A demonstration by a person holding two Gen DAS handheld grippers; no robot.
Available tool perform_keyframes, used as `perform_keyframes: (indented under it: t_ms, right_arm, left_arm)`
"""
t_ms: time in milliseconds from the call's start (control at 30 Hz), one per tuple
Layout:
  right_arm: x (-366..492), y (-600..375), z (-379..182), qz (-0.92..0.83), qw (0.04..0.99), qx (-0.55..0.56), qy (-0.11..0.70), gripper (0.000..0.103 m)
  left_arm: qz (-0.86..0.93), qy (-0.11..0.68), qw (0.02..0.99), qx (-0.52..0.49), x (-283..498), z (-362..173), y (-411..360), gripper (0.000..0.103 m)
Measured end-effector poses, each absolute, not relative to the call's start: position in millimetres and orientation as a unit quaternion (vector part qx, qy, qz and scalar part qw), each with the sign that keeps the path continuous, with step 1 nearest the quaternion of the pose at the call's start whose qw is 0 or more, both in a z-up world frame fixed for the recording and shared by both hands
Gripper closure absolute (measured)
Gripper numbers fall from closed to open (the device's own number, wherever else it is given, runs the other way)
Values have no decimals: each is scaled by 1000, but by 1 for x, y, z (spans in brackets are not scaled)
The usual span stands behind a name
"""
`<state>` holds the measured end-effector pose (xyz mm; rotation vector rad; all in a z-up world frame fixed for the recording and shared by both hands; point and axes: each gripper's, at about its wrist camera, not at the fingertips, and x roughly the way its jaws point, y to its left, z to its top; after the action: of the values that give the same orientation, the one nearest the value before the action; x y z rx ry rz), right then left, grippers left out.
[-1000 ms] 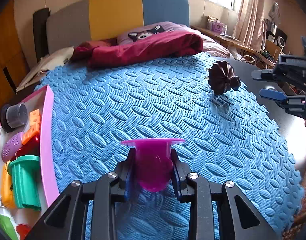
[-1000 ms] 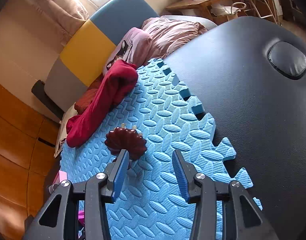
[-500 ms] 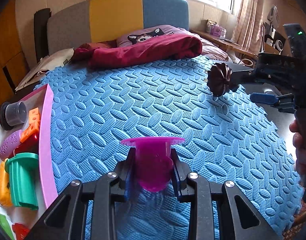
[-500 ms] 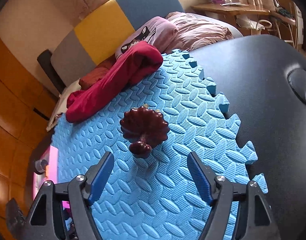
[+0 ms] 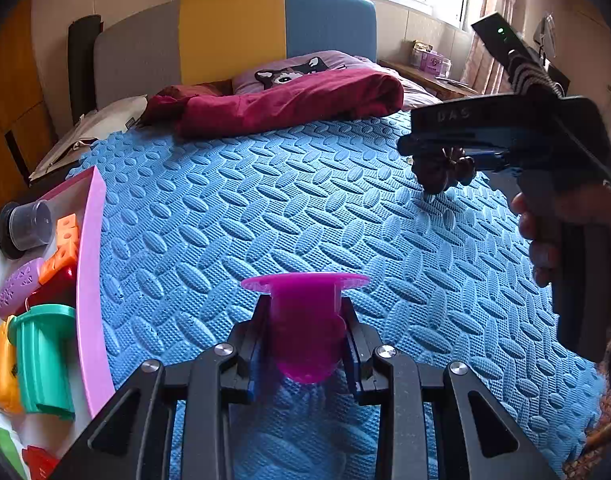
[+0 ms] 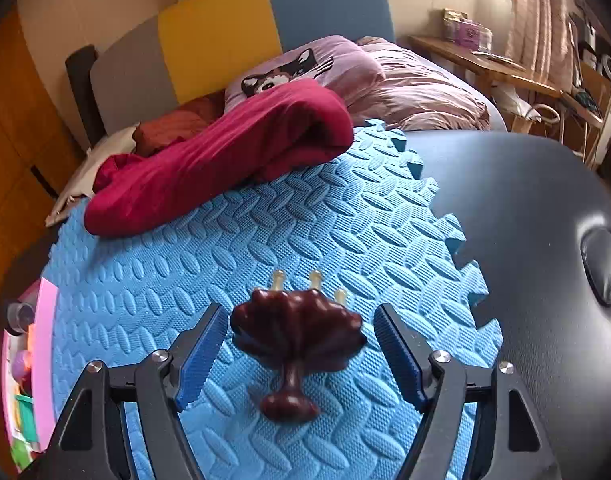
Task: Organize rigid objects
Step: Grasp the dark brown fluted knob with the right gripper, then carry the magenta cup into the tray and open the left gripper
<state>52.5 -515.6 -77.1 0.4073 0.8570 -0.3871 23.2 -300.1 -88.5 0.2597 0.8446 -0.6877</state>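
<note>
A magenta flanged cup (image 5: 305,285) sits between the fingers of my left gripper (image 5: 305,322), which is shut on it just above the blue foam mat (image 5: 233,216). A dark brown ribbed piece (image 6: 297,332) with a knobbed stem and pale pegs lies on the mat. My right gripper (image 6: 299,316) straddles it, and its blue pads (image 6: 203,344) stand clear of the piece on both sides while the jaws are closing. In the left wrist view the right gripper (image 5: 445,152) covers most of the brown piece (image 5: 441,178) at the mat's far right.
A pink-rimmed tray (image 5: 90,264) at the left holds a green cup (image 5: 41,356), an orange block (image 5: 63,248), a clear cup (image 5: 29,224) and other toys. A red blanket (image 6: 225,160) lies along the mat's far edge. Bare black tabletop (image 6: 525,220) lies to the right.
My right gripper has moved in over the brown piece, rolled level and spread its jaws around it. The left gripper and its magenta cup have stayed still.
</note>
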Motion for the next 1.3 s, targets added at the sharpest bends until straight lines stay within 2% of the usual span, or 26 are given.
perform_keyframes:
  t_ms: [33, 67, 733, 1300]
  right_arm:
    - [52, -515, -79, -181, 875, 192, 405, 37]
    - [50, -513, -79, -181, 881, 185, 395, 37]
    - [49, -515, -80, -175, 882, 197, 391, 37]
    - [53, -507, -80, -178, 889, 155, 391, 38]
  left_arm:
    - [-327, 401, 847, 122, 23, -88, -300, 71]
    - [-327, 401, 847, 121, 23, -88, -300, 71]
    - [-323, 397, 849, 130, 22, -88, -301, 71]
    - [-307, 392, 856, 138, 16, -83, -298, 71]
